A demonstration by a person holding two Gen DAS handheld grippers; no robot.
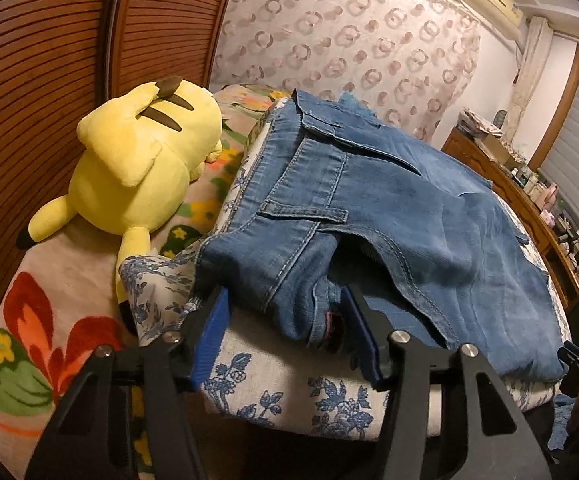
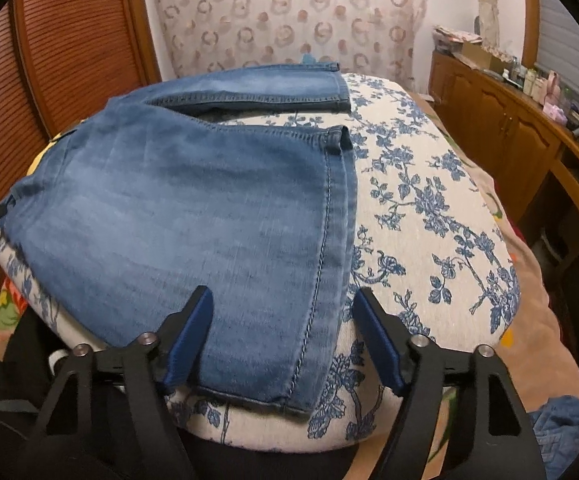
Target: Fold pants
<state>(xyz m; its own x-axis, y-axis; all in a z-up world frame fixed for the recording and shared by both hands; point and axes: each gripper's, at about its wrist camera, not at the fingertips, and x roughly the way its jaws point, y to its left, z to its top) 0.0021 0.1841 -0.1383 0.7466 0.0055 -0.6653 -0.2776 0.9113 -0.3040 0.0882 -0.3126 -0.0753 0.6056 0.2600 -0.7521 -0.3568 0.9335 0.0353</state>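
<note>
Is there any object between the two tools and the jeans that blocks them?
Nothing visible blocks them. The left tool already has the waist end of the jeans between its fingers, and the right tool straddles the leg hem. The yellow plush toy lies to the side, off the jeans.

Left gripper (image 1: 285, 320) is angling downward, jaws standing partly apart with a bunched edge of the jeans (image 1: 389, 208) between them. Right gripper (image 2: 285, 320) is angling downward too, jaws wider, straddling the hem corner.
</note>
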